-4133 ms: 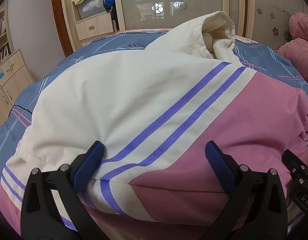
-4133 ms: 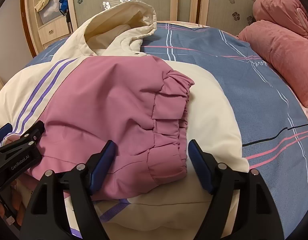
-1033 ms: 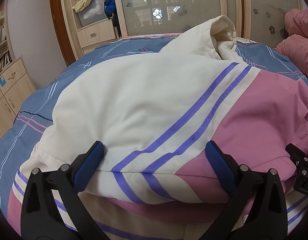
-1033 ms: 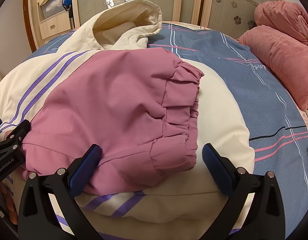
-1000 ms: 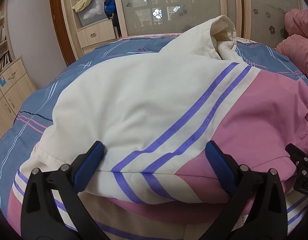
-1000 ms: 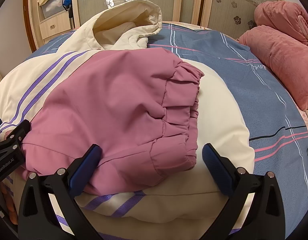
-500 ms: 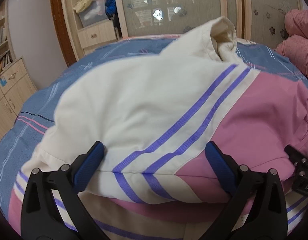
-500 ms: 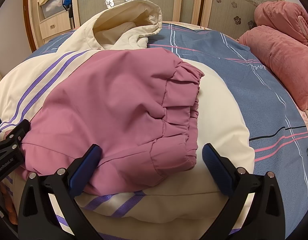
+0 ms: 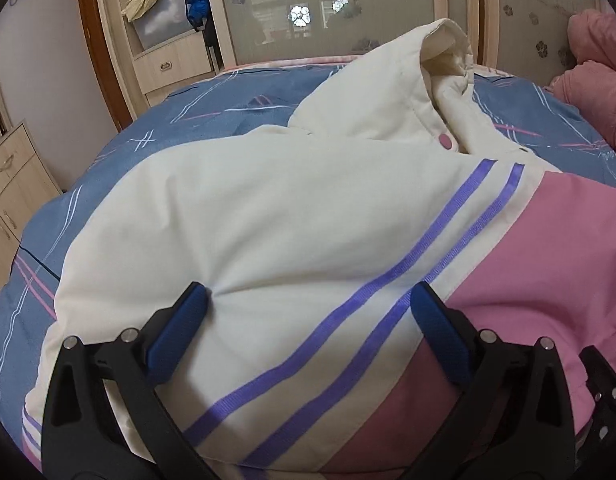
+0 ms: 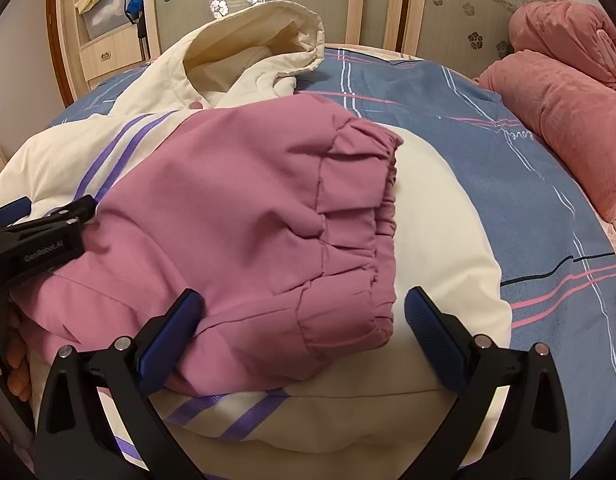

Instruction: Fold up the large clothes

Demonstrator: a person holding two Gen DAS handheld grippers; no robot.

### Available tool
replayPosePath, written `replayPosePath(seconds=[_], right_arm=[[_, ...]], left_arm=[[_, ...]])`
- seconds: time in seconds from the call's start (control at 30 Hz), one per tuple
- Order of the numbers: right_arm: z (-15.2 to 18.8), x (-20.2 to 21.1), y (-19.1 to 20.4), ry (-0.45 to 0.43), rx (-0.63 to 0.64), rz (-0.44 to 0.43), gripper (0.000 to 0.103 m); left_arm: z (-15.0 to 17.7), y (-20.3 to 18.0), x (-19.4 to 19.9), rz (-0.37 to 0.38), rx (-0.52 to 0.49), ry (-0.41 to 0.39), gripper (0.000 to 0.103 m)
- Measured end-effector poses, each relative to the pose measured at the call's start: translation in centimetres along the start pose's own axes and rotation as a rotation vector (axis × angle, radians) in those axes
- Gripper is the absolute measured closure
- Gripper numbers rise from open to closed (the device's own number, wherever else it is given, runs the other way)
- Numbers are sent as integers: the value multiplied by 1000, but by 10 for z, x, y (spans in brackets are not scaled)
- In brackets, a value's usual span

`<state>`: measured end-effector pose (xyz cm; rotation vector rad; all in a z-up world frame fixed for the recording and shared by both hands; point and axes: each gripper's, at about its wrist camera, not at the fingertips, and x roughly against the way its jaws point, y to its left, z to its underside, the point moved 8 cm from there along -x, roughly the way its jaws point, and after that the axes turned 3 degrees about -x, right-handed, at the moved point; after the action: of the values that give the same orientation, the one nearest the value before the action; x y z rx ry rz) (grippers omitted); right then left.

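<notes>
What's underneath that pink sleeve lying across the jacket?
The pink sleeve lies on the jacket's cream body, with purple stripes showing below the cuff. The jacket rests on the blue bedspread. Whatever is directly beneath the sleeve is covered.

Both wrist cameras sit low and close over the jacket [image 9: 291, 216] on the bed [image 10: 548, 184], facing the wardrobe [image 9: 348, 4]. They share the hood [image 10: 259, 36] and purple stripes [image 9: 448, 240].

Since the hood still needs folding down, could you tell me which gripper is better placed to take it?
Probably the left gripper: the hood rises almost straight ahead of its open jaws. The right gripper faces the pink cuff.
</notes>
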<state>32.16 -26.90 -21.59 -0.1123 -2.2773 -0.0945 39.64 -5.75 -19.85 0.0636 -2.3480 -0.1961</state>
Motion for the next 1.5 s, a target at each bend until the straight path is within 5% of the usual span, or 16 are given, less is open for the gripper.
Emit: replayPosePath(seconds=[0.2, 0.37, 0.8, 1.0, 1.13, 1.37, 1.5], right_arm=[[-19, 37, -28, -174, -155, -11, 1], [-2, -5, -37, 32, -123, 39, 1], [-4, -1, -32, 11, -80, 67, 1], [-15, 27, -27, -110, -115, 31, 1], [-1, 1, -16, 11, -30, 69, 1], [-2, -2, -18, 14, -28, 64, 1], [-3, -3, -19, 15, -31, 57, 1]], left_arm=[[11, 3, 14, 19, 4, -42, 2], [10, -3, 15, 29, 8, -41, 2], [11, -7, 15, 15, 2, -49, 2], [10, -7, 15, 17, 5, -52, 2], [11, -7, 15, 15, 5, -52, 2], [9, -6, 17, 8, 3, -51, 2], [-2, 11, 42, -88, 31, -132, 2]])
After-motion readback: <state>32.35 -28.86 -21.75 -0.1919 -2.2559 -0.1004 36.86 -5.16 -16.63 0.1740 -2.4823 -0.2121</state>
